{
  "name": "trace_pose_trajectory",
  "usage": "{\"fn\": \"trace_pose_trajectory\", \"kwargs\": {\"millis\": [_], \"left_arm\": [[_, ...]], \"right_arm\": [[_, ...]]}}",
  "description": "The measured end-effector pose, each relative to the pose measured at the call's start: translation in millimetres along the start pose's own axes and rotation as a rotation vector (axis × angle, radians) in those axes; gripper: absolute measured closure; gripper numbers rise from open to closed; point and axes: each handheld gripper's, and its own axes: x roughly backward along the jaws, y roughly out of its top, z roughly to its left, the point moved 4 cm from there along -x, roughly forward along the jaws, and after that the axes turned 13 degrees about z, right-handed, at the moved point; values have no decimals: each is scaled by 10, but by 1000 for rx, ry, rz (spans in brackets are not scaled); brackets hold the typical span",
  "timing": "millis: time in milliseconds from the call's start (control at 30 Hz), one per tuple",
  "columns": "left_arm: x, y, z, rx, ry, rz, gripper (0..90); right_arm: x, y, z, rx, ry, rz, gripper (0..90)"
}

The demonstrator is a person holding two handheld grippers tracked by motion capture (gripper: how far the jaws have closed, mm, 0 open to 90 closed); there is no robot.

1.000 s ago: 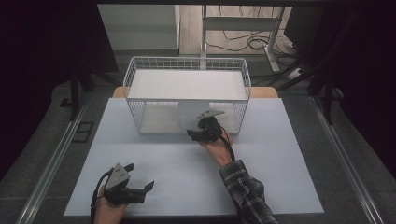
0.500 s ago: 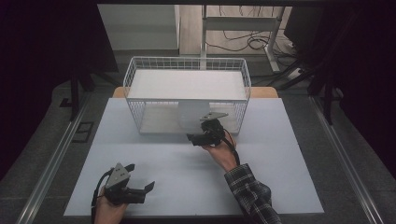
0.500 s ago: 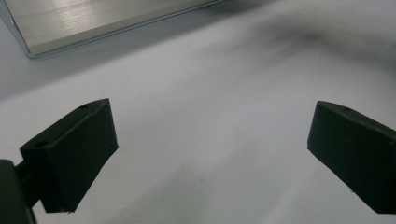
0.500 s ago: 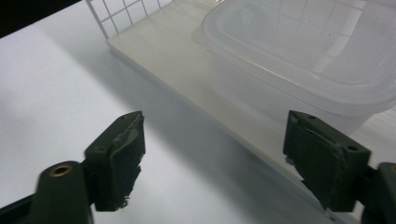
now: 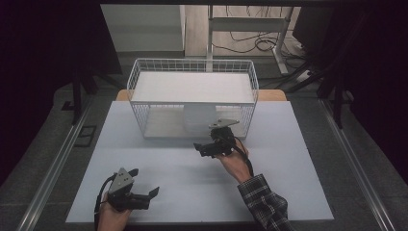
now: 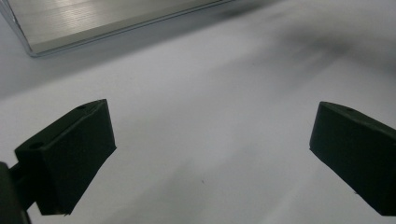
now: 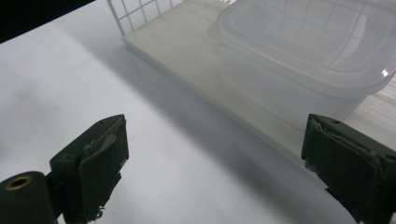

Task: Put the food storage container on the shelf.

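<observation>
A clear plastic container with a lid [image 7: 303, 60] sits on the cream bottom board [image 7: 187, 46] of a white wire basket [image 5: 139, 103]; in the high view the container [image 5: 199, 120] stands at the basket's front middle. My right gripper [image 5: 203, 148] hovers just in front of the basket, apart from the container. Its jaws have just been opening and stand wide, and the right gripper [image 7: 215, 154] has nothing between them. My left gripper [image 5: 150, 198] rests near the table's front left, open, and the left gripper [image 6: 210, 149] has only bare white tabletop between its jaws.
The basket carries a white upper shelf [image 5: 192, 87] over the container. The white tabletop [image 5: 288, 159] spreads around both hands. A metal rail [image 6: 93, 23] runs along the table's left side. Cables and a desk frame [image 5: 250, 29] lie on the floor beyond.
My right gripper has drawn back a little from the basket's front, towards the person. The left gripper has stayed put.
</observation>
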Motion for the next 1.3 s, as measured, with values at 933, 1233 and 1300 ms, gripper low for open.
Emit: {"fn": "trace_pose_trajectory", "kwargs": {"millis": [933, 1233, 1300], "left_arm": [[-15, -1, -9, -1, -11, 8, 0], [-27, -2, -15, -10, -2, 11, 0], [-30, -1, -21, -16, -2, 16, 0]], "right_arm": [[429, -361, 152, 13, -18, -21, 0], [478, -523, 218, 28, -27, -27, 0], [497, -562, 222, 29, -35, -33, 0]]}}
